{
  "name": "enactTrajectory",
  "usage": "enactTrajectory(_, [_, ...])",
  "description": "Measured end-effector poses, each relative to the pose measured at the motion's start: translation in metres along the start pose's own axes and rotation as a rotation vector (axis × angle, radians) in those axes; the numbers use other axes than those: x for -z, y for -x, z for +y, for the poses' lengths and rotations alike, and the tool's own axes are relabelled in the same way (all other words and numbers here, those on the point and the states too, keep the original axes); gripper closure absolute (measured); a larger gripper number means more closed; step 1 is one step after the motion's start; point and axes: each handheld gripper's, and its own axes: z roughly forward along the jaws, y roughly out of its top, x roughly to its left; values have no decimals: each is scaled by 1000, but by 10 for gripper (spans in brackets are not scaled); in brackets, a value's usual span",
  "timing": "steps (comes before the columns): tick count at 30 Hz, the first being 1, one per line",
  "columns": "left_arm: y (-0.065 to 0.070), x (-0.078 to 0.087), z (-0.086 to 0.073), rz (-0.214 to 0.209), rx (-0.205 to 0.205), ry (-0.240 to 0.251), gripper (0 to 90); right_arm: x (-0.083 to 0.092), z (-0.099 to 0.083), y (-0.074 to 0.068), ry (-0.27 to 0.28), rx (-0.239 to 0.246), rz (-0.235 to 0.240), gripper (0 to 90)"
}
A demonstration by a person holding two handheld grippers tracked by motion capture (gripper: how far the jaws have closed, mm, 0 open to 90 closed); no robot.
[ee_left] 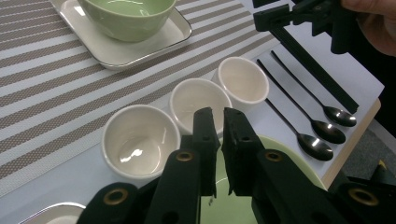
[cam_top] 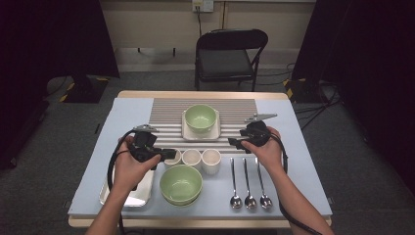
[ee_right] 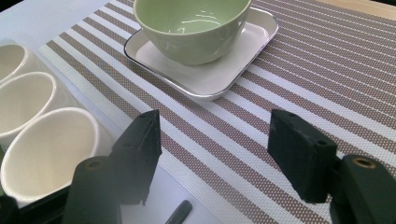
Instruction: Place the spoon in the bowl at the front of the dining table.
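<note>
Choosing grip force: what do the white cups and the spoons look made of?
White cups: probably glazed ceramic, since they are glossy with a sharp light reflection inside and thick rims. Spoons: likely polished metal, dark and mirror-bright in the bowls with thin handles.

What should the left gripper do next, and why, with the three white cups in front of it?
Probably open the left gripper and lower it over the rim of the nearest white cup. Its jaws stand almost shut with nothing between them, hovering just above the cup row, so it cannot take a rim as it is. The right gripper waits open over the striped mat.
</note>
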Motion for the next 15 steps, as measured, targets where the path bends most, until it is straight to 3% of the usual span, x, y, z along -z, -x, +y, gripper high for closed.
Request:
enactTrajectory(7, [4,-5,3,-18,6,2,870,-1,-1,-1,-4,7,3,346])
enactTrajectory(15, [10,-11,6,-4,-3,2,900,0,-2,0,2,6,1,346])
